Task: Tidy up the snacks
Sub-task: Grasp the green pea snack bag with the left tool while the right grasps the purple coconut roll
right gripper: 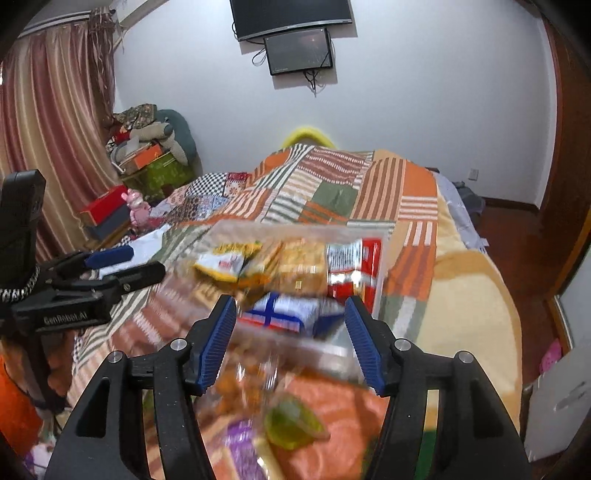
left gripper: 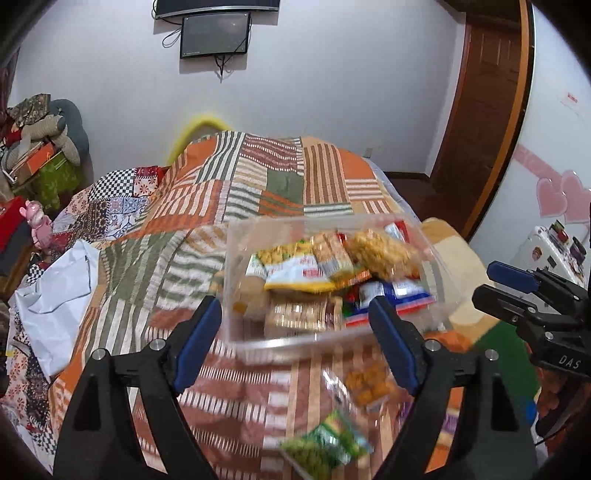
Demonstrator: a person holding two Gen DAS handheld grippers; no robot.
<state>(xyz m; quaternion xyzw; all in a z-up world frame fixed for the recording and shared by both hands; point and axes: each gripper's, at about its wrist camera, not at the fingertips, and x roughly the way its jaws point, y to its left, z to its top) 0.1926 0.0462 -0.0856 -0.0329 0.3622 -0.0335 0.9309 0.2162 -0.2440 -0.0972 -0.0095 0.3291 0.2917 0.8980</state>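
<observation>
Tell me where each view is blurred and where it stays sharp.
Left wrist view: the clear box and the green packet are motion-smeared, the left gripper and the wall screen sharp. Right wrist view: heavier smear over the box and loose packets, the right gripper crisp; both bend straight lines at the edges.

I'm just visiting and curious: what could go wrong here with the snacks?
The clear box sits on a soft quilt and already looks full, so a nudge from the open left claw might tip it. The loose green packet and orange packet lie near the bed's edge and could slide off.
</observation>
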